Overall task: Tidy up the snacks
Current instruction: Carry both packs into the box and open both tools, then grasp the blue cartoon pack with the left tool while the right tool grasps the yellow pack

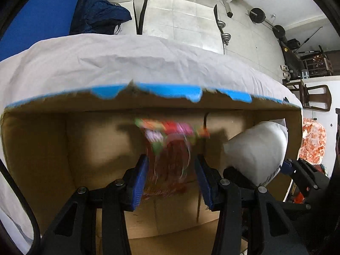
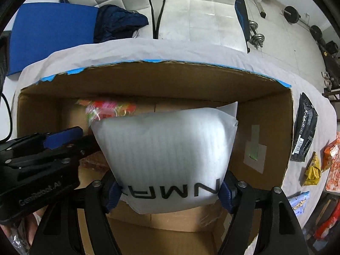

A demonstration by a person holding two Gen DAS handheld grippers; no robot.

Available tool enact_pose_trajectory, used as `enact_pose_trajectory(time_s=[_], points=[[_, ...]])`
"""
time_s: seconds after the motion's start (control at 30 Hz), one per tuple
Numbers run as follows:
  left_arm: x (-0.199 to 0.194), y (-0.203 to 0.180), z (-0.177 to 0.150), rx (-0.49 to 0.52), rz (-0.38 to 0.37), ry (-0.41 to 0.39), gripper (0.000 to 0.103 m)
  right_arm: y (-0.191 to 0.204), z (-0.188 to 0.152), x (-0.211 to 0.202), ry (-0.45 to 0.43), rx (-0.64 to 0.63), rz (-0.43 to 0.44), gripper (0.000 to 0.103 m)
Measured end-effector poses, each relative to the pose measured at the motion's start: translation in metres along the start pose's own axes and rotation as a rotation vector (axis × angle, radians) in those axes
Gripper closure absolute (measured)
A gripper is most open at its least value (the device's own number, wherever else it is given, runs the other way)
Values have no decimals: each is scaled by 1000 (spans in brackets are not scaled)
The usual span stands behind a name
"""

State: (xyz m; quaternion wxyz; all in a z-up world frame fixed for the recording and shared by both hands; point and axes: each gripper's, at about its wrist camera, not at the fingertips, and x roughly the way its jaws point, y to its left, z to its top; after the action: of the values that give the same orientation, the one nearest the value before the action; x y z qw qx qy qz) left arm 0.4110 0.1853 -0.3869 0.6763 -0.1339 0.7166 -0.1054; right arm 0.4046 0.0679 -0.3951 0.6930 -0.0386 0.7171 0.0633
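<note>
Snacks are going into the cardboard box (image 2: 263, 110), the one landmark on the cloth-covered table (image 1: 106, 63), and we are lowering two packets into it at once. Our left gripper (image 1: 171, 176) is clenched on a colourful snack bag (image 1: 170, 148), its blue pads pressing the crinkled bag from both sides; the bag is hanging inside the box, blurred, near the far wall and above the floor. Our right gripper (image 2: 170, 193) is holding a white foam pouch (image 2: 167, 148) with dark lettering, the pads touching its lower corners on either side. That pouch is also inside the box, to the right of the colourful bag and nearer the right wall, where a patch of tape (image 2: 255, 153) is showing. Both grippers are pointing steeply down, which we judge is for setting the packets flat on the box floor rather than dropping them from the rim.

Outside the box, just beyond its right wall, more snacks are waiting on the cloth: a black packet (image 2: 303, 131), a yellow packet (image 2: 312, 170) and an orange packet (image 2: 331, 155). We are reading them as the next items to be gathered. Releasing both packets cleanly, without one landing on the other, appears to be the next concern.
</note>
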Motion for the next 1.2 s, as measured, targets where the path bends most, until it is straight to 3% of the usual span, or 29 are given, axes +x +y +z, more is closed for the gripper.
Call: enact_pose_trajectory(time_s=[0.1,0.2,0.23,0.27,0.47,1.0,1.2], points=[[-3,0,0,-1,16,-4,55,-3,2,0,-6,8,-16,18],[-8,6,-1,-22,32,-25,44,-7,3,-5,-17,14,-16,6],[-10,8,-1,-27,44,-30,35,-8,3,-7,-19,17,-10,1],[-9,9,0,-33,63,-37,26,-8,3,-9,-18,18,-6,1],[-25,7,-20,-23,145,-108,3,-7,-10,-24,-31,4,-22,0],[-97,-13,-113,-11,222,-347,1,-5,-101,-72,-156,24,-29,0],[-118,-28,-141,6,251,-389,1,-4,-132,-100,-206,14,-15,0]])
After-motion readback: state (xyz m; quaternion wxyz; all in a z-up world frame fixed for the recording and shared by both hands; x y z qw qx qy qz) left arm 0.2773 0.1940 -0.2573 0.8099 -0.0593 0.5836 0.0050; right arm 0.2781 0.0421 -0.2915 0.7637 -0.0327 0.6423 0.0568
